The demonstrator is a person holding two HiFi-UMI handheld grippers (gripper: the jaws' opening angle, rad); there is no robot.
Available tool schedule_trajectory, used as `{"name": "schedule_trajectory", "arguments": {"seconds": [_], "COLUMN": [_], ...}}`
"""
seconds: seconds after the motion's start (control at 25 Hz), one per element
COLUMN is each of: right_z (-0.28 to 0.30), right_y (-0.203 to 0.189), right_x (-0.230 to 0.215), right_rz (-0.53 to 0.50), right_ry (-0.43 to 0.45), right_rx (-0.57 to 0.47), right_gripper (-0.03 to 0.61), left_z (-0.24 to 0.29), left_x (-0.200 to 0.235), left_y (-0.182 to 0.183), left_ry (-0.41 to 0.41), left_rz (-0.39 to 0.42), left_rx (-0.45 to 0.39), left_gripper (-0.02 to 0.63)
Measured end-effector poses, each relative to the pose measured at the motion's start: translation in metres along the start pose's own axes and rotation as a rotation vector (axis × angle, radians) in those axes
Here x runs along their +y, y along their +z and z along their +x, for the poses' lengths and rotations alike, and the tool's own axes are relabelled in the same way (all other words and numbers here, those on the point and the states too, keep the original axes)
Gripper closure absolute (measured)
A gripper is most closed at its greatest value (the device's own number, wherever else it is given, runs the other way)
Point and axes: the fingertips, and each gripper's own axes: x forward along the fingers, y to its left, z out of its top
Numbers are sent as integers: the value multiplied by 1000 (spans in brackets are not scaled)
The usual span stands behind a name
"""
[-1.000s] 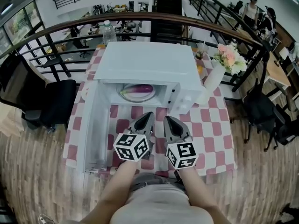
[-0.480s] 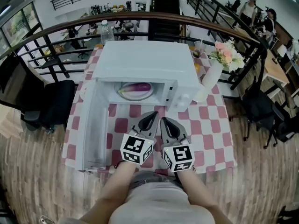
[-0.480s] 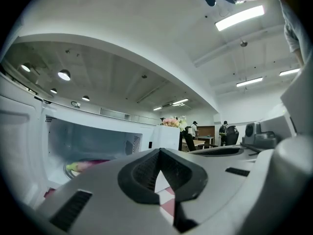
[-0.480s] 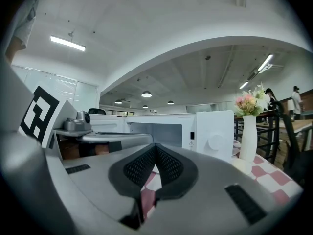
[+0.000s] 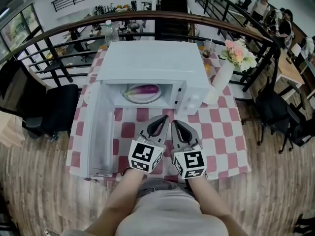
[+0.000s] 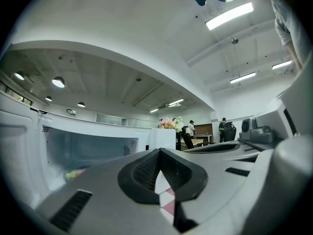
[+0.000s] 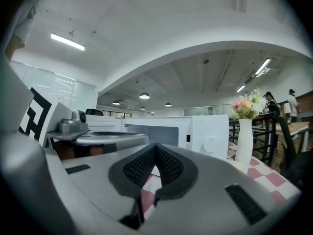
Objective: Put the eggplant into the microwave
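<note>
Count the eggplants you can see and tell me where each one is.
1. The eggplant lies on the plate inside the open microwave. Anything behind the microwave is hidden.

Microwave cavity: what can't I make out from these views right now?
- Head view: the microwave roof hides the cavity's back; only the fronts of the eggplant and plate show.
- Right gripper view: the right gripper covers the cavity's lower part; no eggplant shows.
- Left gripper view: the left gripper covers the cavity floor; contents are a blurred coloured smear.
</note>
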Motion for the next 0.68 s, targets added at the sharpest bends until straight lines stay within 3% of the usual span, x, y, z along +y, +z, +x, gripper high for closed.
{"name": "schedule_trajectory", "arguments": {"seconds": [0.68], "right_z": [-5], "right_y": [4], "right_x": [1], "right_rz": [3], "right_ry": [-9], "right_rx": [-18], "right_gripper": [554], "left_z": [-3], "left_x": [-8], "left_y": [6], "left_ry": [-26], "left_rz": [32], "left_rx": [-17], "left_gripper": [612]}}
